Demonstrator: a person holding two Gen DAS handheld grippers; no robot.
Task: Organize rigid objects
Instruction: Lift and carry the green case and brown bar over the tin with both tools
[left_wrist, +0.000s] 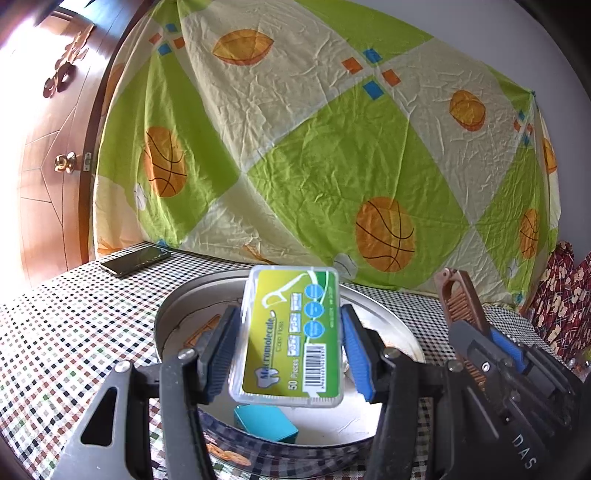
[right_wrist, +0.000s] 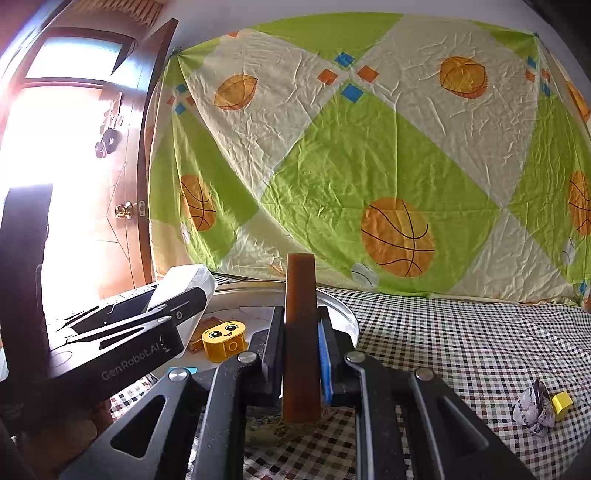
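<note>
While the left hand-held gripper (left_wrist: 290, 354) clamps a clear floss-pick box (left_wrist: 290, 332) by its long sides, the box hangs above the round metal tin (left_wrist: 173, 314) on the checkered tabletop (left_wrist: 74, 314). Its jaws stand as far apart as the box is wide. The right hand-held gripper (right_wrist: 301, 350) is clenched on one brown comb (right_wrist: 301, 332), held upright on edge beside the tin's rim (right_wrist: 332, 295).

Only the left view shows the teal block (left_wrist: 266, 421) lying inside the tin, one dark phone (left_wrist: 136, 260) at the far tabletop edge, and the comb's teeth (left_wrist: 461, 302). Only the right view shows one yellow smiling-face block (right_wrist: 223, 339) in the tin, plus one crumpled wrapper (right_wrist: 532, 408) touching one small yellow cube (right_wrist: 561, 404) out on the cloth.
</note>
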